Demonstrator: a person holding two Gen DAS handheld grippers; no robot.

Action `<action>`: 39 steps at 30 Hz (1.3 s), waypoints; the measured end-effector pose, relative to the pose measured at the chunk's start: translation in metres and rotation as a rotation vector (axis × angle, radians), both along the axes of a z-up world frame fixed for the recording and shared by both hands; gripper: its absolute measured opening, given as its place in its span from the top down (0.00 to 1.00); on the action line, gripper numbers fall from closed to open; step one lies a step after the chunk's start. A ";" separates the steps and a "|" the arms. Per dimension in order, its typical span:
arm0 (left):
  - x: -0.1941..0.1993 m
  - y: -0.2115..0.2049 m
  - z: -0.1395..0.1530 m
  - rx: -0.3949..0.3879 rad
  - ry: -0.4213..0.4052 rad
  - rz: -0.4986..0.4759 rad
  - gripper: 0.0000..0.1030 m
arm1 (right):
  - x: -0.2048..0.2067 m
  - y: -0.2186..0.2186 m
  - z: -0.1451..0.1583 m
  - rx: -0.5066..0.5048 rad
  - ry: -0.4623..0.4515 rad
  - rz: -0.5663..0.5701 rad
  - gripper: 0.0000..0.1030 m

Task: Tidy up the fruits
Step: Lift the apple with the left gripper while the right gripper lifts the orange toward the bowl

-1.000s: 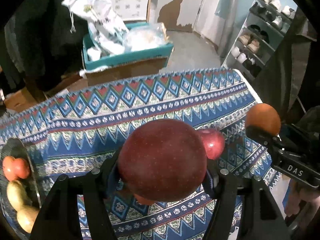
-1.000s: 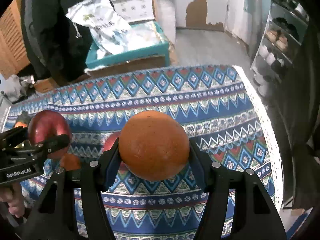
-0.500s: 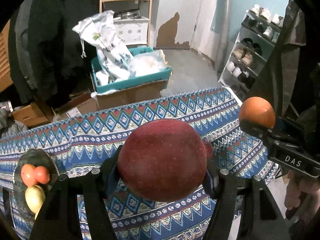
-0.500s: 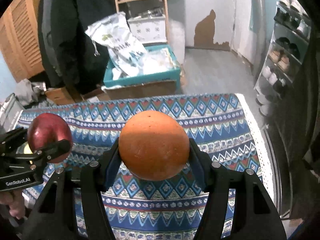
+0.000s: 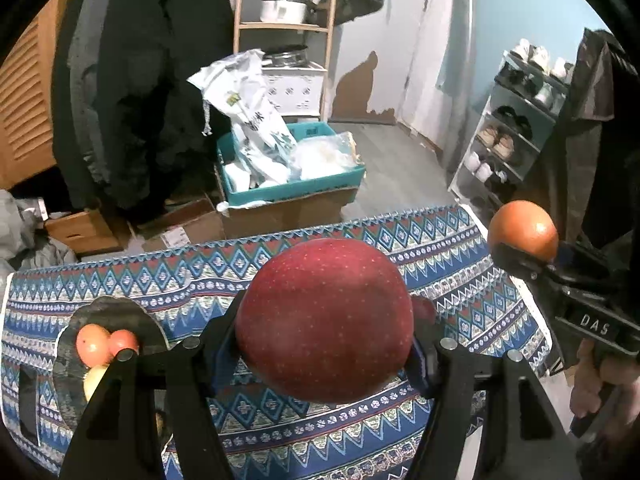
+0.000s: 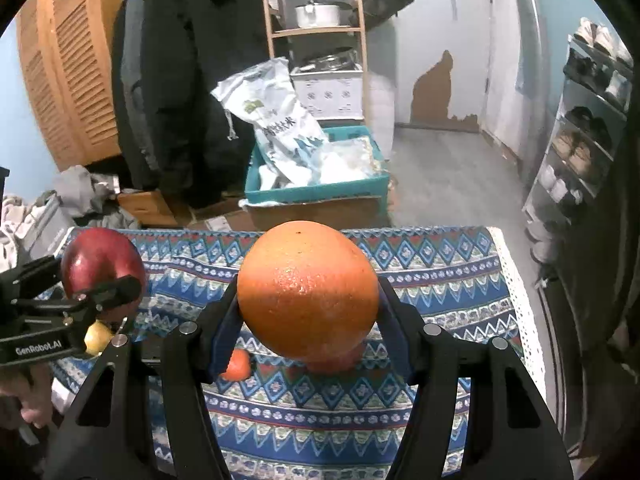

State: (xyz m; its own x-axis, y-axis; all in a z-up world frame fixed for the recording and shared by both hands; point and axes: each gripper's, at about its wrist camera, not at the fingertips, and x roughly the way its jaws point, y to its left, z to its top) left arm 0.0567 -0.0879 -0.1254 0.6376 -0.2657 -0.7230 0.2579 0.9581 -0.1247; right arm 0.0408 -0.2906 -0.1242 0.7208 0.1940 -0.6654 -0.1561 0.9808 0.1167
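My left gripper (image 5: 324, 344) is shut on a big red apple (image 5: 324, 320), held high above the patterned tablecloth (image 5: 200, 280). My right gripper (image 6: 308, 320) is shut on a large orange (image 6: 308, 288), also lifted off the table. Each gripper shows in the other's view: the orange (image 5: 522, 230) at the right, the apple (image 6: 102, 264) at the left. A dark plate (image 5: 68, 368) on the left of the table holds two small orange-red fruits (image 5: 106, 342) and a yellow one (image 5: 94, 378). Another red fruit (image 5: 424, 308) lies on the cloth behind the apple. A small orange fruit (image 6: 238, 364) lies on the cloth below the right gripper.
Beyond the table's far edge stand a cardboard box with a teal tray of bags (image 5: 288, 176), a dark coat (image 5: 132, 92), a wooden shelf (image 5: 280, 28) and a shoe rack (image 5: 512, 136) at the right. A hand (image 5: 600, 384) holds the right gripper.
Both grippers have risen with their fruit and tilted up, so the table looks smaller and more of the room shows. The plate has come further into the left wrist view.
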 end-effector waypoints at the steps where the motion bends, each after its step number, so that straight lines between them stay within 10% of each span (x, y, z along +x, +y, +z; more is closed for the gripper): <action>1: -0.001 0.003 0.002 -0.003 -0.004 0.005 0.33 | -0.001 0.002 0.001 0.001 -0.004 0.004 0.39; 39: -0.003 0.153 -0.055 0.016 0.120 0.251 0.33 | 0.046 0.155 -0.020 0.045 0.057 0.262 0.39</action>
State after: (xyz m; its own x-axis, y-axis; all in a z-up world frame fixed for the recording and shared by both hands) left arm 0.0538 0.0653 -0.1799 0.5919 -0.0981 -0.8000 -0.0035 0.9922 -0.1243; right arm 0.0865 -0.1356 -0.1443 0.6037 0.3992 -0.6901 -0.3955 0.9015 0.1755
